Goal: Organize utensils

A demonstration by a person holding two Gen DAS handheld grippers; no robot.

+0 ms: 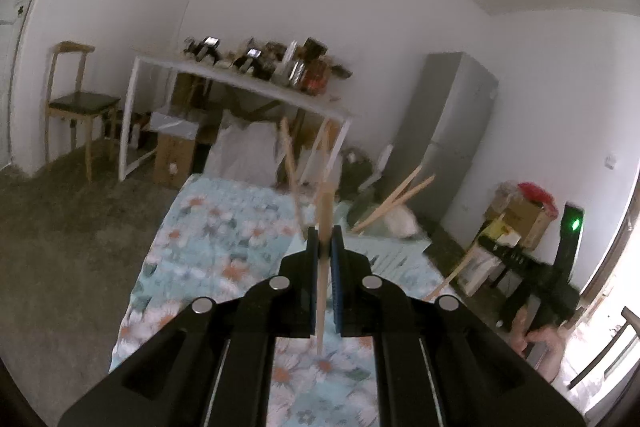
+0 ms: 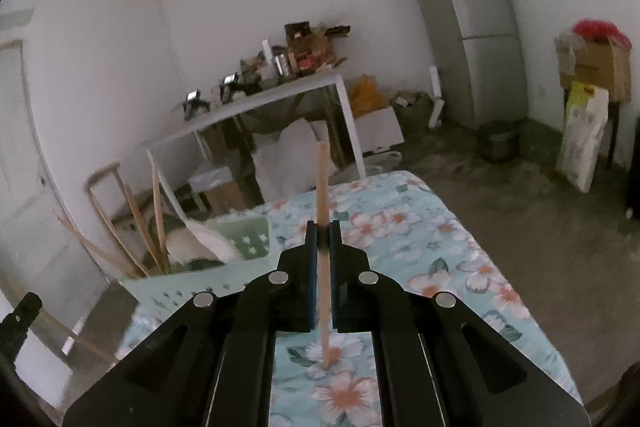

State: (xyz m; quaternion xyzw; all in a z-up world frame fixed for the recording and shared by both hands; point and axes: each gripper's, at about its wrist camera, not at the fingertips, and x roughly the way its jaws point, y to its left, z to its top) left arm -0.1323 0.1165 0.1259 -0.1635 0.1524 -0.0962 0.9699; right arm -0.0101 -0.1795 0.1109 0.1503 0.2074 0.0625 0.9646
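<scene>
Two tongs (image 1: 325, 241) (image 2: 324, 235), chopsticks (image 1: 323, 267) (image 2: 323, 227) pinched

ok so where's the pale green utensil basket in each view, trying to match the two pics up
Left wrist view: the pale green basket sits right of centre, just beyond the left gripper, with wooden chopsticks sticking out of it.
Right wrist view: the same basket is left of centre, beside the right gripper, on the floral tablecloth.
Shared landmark: the grey fridge against the far wall.
</scene>
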